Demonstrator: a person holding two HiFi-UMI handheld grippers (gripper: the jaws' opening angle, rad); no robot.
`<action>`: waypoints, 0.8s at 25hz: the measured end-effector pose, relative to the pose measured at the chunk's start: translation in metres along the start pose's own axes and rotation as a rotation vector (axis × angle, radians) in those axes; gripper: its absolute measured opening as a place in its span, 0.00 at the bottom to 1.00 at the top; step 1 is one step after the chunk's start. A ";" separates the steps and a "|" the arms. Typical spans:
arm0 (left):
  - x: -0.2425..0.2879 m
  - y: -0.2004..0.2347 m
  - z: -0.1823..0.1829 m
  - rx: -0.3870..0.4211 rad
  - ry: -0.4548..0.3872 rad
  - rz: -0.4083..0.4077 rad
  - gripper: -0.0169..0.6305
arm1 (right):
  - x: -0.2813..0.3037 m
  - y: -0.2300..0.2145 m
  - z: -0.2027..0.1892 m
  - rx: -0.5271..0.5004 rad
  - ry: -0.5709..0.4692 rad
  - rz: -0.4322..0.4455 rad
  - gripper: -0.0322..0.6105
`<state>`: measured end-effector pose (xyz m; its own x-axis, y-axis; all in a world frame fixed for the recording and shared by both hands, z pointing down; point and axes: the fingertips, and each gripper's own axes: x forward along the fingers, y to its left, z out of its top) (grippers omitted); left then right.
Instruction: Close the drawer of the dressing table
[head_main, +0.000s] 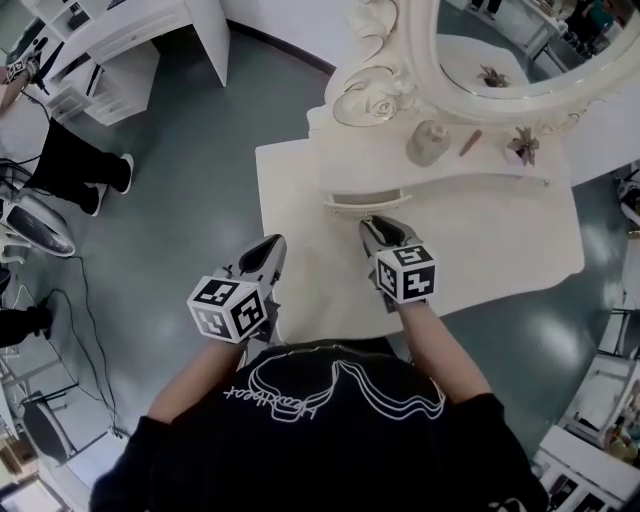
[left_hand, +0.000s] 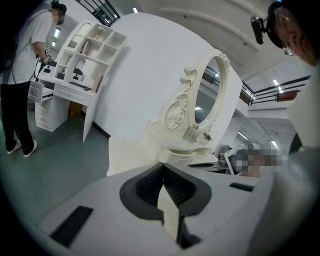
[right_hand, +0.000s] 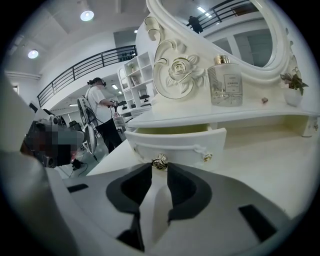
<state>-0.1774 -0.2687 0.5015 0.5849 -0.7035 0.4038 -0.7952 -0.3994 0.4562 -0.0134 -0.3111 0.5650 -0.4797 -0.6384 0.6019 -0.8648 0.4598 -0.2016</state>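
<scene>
**Dressing table (head_main: 500, 235).** It is white with a smooth matt finish. A raised back shelf is carrying an oval mirror (head_main: 500, 40) in a carved frame with a rose relief (right_hand: 180, 70).

**Drawer (right_hand: 175, 142).** It is sitting under the shelf at the front of the table and is standing part-way out. Its pale cream inside is showing above a bowed white front with a moulded trim line. Two small gold rosette-shaped fittings are fixed to that front.

**Right gripper (head_main: 376, 224).** You are holding it tilted down at the drawer front. Its dark ribbed pads (right_hand: 182, 187) are pinching one knob (right_hand: 159, 161) at their very tips, one pad on each side. The second knob (right_hand: 207, 157) is sitting free just to the right of it in the right gripper view.

**Left gripper (head_main: 270, 245).** You are holding it beside the right one, over the left part of the lower tabletop and apart from the drawer. Its ribbed fingers (left_hand: 175, 187) are pressing together at the tips, with nothing between them.

**Marker cubes.** A cube with black-and-white square markers is riding on each tool: the left cube (head_main: 230, 308) and the right cube (head_main: 408, 272).

**Shelf contents.**
- A cylindrical clear-glass perfume bottle (right_hand: 225, 80) with a gold cap is standing upright.
- A small brown stick-shaped item (head_main: 470, 142) is lying just beside it.
- A small spiky plant (right_hand: 292, 87) in a white pot is standing further right.
</scene>
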 end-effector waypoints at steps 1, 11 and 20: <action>0.000 0.001 0.000 -0.001 -0.001 0.001 0.03 | 0.001 -0.001 0.002 0.001 -0.002 -0.003 0.21; -0.001 0.005 0.003 -0.009 -0.007 0.007 0.03 | 0.015 -0.008 0.014 0.002 -0.003 -0.018 0.21; -0.006 0.013 0.005 -0.013 -0.010 0.023 0.03 | 0.025 -0.014 0.024 0.003 -0.004 -0.023 0.21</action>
<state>-0.1920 -0.2730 0.5016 0.5644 -0.7186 0.4062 -0.8064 -0.3749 0.4573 -0.0167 -0.3486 0.5649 -0.4605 -0.6515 0.6029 -0.8760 0.4433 -0.1901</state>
